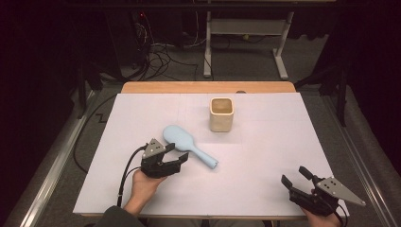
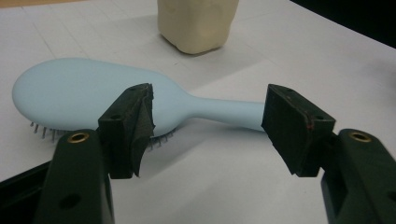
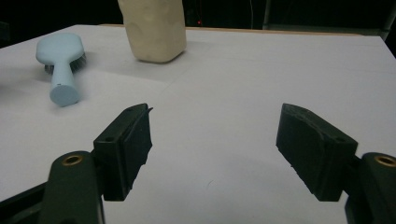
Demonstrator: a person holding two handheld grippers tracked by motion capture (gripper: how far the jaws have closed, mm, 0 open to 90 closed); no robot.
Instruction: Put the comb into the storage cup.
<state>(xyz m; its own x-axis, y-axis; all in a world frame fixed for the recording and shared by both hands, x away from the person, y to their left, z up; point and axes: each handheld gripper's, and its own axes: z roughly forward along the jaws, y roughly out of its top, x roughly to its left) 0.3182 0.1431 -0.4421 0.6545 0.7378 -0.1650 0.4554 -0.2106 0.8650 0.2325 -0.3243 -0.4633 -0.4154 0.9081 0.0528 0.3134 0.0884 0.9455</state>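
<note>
A light blue hairbrush [image 1: 188, 145] lies bristles down on the white table cover [image 1: 265, 156], its handle toward the near right. A cream square cup [image 1: 222, 114] stands upright behind it. My left gripper [image 1: 176, 155] is open just short of the brush's neck; in the left gripper view the hairbrush [image 2: 93, 95] lies beyond the two pads [image 2: 133, 123], apart from them, with the cup [image 2: 198, 23] behind. My right gripper [image 1: 294, 176] stands open near the front right corner with nothing between its jaws. Its view shows the brush [image 3: 63, 63] and cup [image 3: 154, 28] far off.
The wooden table edge [image 1: 208, 87] shows behind the white cover. Beyond it are a grey floor, cables [image 1: 161, 54] and a white desk frame [image 1: 246, 28]. A metal rail [image 1: 52, 165] runs along the left side.
</note>
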